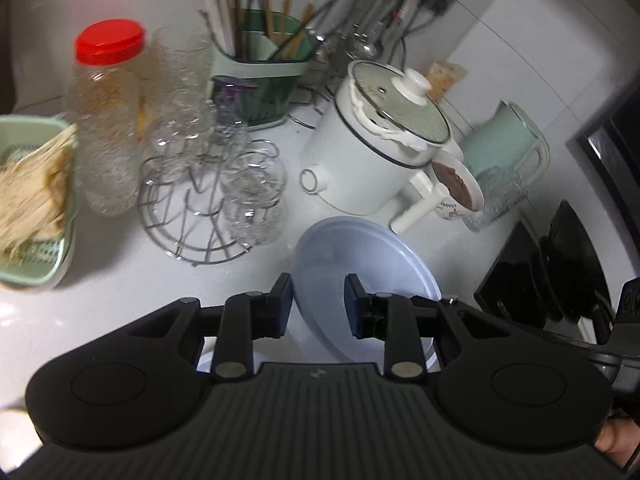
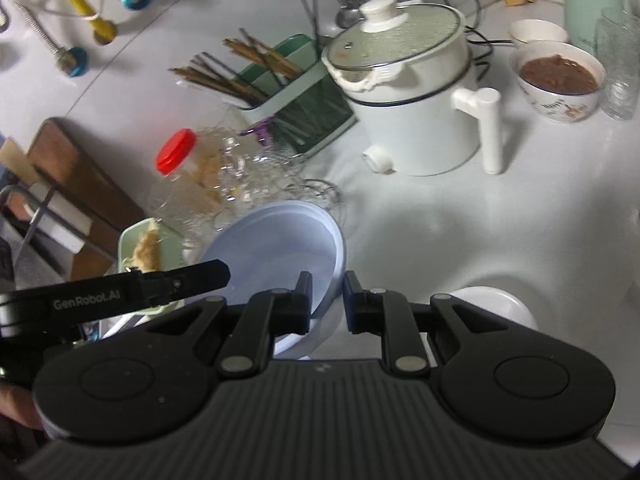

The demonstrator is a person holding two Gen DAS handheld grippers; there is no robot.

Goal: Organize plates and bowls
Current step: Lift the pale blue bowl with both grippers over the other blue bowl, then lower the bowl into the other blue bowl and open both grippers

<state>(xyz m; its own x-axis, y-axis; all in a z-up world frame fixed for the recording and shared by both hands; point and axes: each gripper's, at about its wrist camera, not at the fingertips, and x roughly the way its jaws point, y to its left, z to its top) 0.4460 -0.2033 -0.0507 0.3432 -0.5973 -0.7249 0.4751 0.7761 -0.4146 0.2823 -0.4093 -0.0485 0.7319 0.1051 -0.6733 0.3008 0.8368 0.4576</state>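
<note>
Tongs astride pale-blue plate rim

— What colour was the bowl?
— Pale blue, plain, on a white counter. The small dish beside it was white.
— And the cooker?
— White with a thin dark band, and a speckled grey-green lid with a white knob. The jar was clear with a red cap.
— The chopstick holder?
— Dark green over mint. The kettle was mint too. The cup was white with a brownish motif, brown inside. Both claws, left and right, were black.
</note>
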